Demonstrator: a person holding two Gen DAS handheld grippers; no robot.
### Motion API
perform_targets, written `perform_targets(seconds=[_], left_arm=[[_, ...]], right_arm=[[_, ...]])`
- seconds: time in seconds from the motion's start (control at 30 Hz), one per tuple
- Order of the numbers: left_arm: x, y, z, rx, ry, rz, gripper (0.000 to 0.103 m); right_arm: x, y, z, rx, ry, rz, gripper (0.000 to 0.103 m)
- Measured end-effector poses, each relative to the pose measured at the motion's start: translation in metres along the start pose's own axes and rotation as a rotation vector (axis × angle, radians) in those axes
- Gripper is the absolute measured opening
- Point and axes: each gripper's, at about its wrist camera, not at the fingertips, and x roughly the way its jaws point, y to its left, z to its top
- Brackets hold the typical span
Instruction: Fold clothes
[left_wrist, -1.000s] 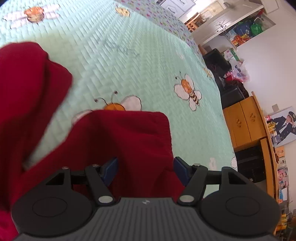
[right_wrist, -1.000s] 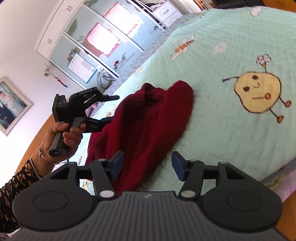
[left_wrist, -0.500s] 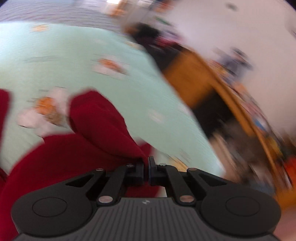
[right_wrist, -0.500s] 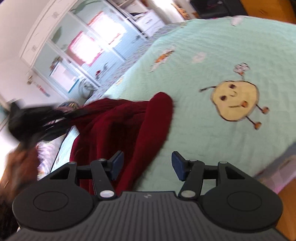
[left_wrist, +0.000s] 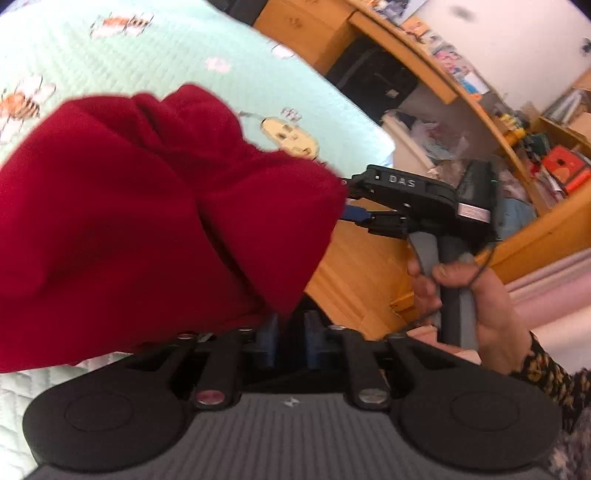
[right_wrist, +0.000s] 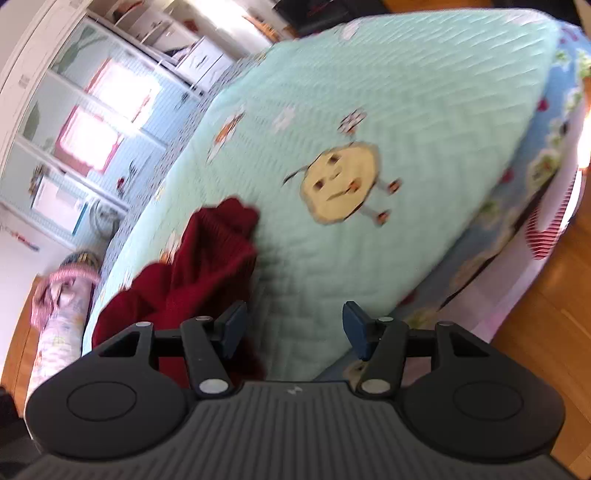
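The left tongs (left_wrist: 290, 341) are closed on a corner of the red garment (left_wrist: 140, 221), which trails from them to the bed (right_wrist: 424, 110), lengthwise away on the left of the open, empty right tongs (right_wrist: 291, 325), nearest the loose cloth.

Garment (left_wrist: 147, 221) bunched in front of left tool (left_wrist: 290, 343), hanging over the bedspread (left_wrist: 166, 48) on the bed. Left tool's fingers sit near together just under the garment's lower edge; whether cloth is between them can't be told. Right tool (left_wrist: 354, 212) just right of the garment, its tip at the garment's right edge, held by a hand (left_wrist: 476, 295) further right. Desk (left_wrist: 424, 62) and shelves behind, beyond the bed edge. In the right wrist view, garment (right_wrist: 192, 269) lies left of the tool (right_wrist: 291, 326), on the bedspread (right_wrist: 424, 92); cartoon figure (right_wrist: 341, 184) right of it. Cabinets (right_wrist: 92, 110) beyond, far left; floor (right_wrist: 546, 306) at right.
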Motion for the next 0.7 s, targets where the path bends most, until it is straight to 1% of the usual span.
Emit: perform_targets(seconds=[0.03,0.13,0.2,0.23,0.3,0.4,0.43,0.5,0.57,0.63,0.7], left_arm=[[-0.008,0.001,0.0,-0.008,-0.016,-0.017,0.033],[-0.032,0.009,-0.003,-0.048,-0.076,-0.091,0.038],[-0.05,0.016,-0.009,-0.087,-0.123,-0.12,0.042],[-0.058,0.017,-0.011,-0.107,-0.146,-0.126,0.045],[-0.076,0.025,-0.015,-0.153,-0.192,-0.107,0.048],[-0.104,0.047,-0.024,-0.252,-0.282,-0.02,0.048],[-0.114,0.054,-0.026,-0.286,-0.313,0.011,0.048],[-0.132,0.07,-0.032,-0.354,-0.375,0.074,0.048],[-0.151,0.085,-0.038,-0.422,-0.436,0.137,0.049],[-0.169,0.101,-0.044,-0.49,-0.497,0.201,0.054],[-0.176,0.124,-0.045,-0.586,-0.535,0.314,0.056]], right_arm=[[-0.002,-0.002,0.003,0.012,-0.006,0.005,0.06],[0.006,-0.001,0.006,0.045,0.015,0.069,0.063],[0.016,0.003,0.008,0.067,0.042,0.099,0.066],[0.022,0.004,0.008,0.082,0.059,0.103,0.066],[0.031,0.004,0.011,0.135,0.091,0.12,0.066],[0.034,0.001,0.015,0.208,0.08,0.179,0.066],[0.033,0.001,0.017,0.221,0.069,0.189,0.066],[0.03,0.001,0.019,0.223,0.045,0.18,0.066],[0.027,0.004,0.021,0.19,0.012,0.144,0.066],[0.023,0.011,0.022,0.133,-0.04,0.085,0.066],[0.018,0.02,0.022,0.05,-0.093,0.014,0.066]])
